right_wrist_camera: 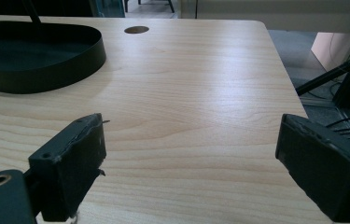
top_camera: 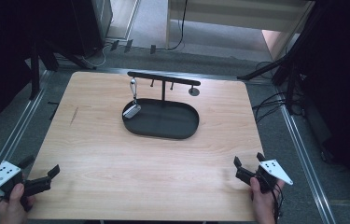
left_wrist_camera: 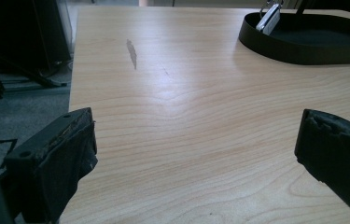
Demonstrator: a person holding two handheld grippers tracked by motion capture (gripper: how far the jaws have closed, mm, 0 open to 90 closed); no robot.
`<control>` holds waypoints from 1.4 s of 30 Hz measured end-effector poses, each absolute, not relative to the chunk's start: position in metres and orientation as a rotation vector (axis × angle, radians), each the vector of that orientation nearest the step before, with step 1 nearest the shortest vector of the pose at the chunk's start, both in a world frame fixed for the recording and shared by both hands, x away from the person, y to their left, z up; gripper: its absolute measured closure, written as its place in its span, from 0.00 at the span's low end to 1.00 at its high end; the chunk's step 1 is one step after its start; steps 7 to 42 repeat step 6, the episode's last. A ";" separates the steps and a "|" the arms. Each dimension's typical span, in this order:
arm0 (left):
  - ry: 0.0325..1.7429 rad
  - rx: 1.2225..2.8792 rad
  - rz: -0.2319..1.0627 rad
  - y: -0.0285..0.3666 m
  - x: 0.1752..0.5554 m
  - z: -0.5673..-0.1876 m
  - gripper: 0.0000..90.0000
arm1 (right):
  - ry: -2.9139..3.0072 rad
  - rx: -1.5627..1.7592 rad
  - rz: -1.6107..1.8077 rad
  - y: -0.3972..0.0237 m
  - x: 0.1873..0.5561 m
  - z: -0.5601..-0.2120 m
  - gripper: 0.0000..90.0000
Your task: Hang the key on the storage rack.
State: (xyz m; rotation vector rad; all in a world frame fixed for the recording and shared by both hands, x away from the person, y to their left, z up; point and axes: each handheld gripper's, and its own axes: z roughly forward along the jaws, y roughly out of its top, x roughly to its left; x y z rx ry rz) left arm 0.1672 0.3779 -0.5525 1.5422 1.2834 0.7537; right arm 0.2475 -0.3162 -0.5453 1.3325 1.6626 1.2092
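Observation:
A black oval tray (top_camera: pixel 163 126) sits at the table's far middle, under a black rack (top_camera: pixel 163 78) with small hooks on its crossbar. From the rack's left end hangs a silver key fob (top_camera: pixel 133 105), its lower end resting in the tray (left_wrist_camera: pixel 303 49). My left gripper (top_camera: pixel 39 171) is at the near left corner, open, with nothing between its jaws (left_wrist_camera: pixel 196 154). My right gripper (top_camera: pixel 248 161) is at the near right, open and empty too (right_wrist_camera: pixel 191 161). The tray (right_wrist_camera: pixel 46 77) lies far ahead of it on the left.
The wooden table (top_camera: pixel 116 158) has a dark scuff (left_wrist_camera: pixel 131 52) on its left side and a round dark disc (top_camera: pixel 193 91) near the far right of the rack. Dark stands and cables stand on the floor around the table.

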 end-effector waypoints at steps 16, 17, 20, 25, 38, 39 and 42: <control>1.313 1.517 0.736 0.381 0.168 -0.553 0.00 | 1.661 1.334 1.209 -0.316 0.248 -0.545 0.09; 1.313 1.517 0.736 0.381 0.168 -0.553 0.00 | 1.661 1.334 1.209 -0.316 0.248 -0.545 0.09; 1.313 1.517 0.736 0.381 0.168 -0.553 0.00 | 1.661 1.334 1.209 -0.316 0.248 -0.545 0.09; 1.313 1.517 0.736 0.381 0.168 -0.553 0.00 | 1.661 1.334 1.209 -0.316 0.248 -0.545 0.09; 1.313 1.517 0.736 0.381 0.168 -0.553 0.00 | 1.661 1.334 1.209 -0.316 0.248 -0.545 0.09; 1.313 1.517 0.736 0.381 0.168 -0.553 0.00 | 1.661 1.334 1.209 -0.316 0.248 -0.545 0.09; 1.313 1.517 0.736 0.381 0.168 -0.553 0.00 | 1.661 1.334 1.209 -0.316 0.248 -0.545 0.09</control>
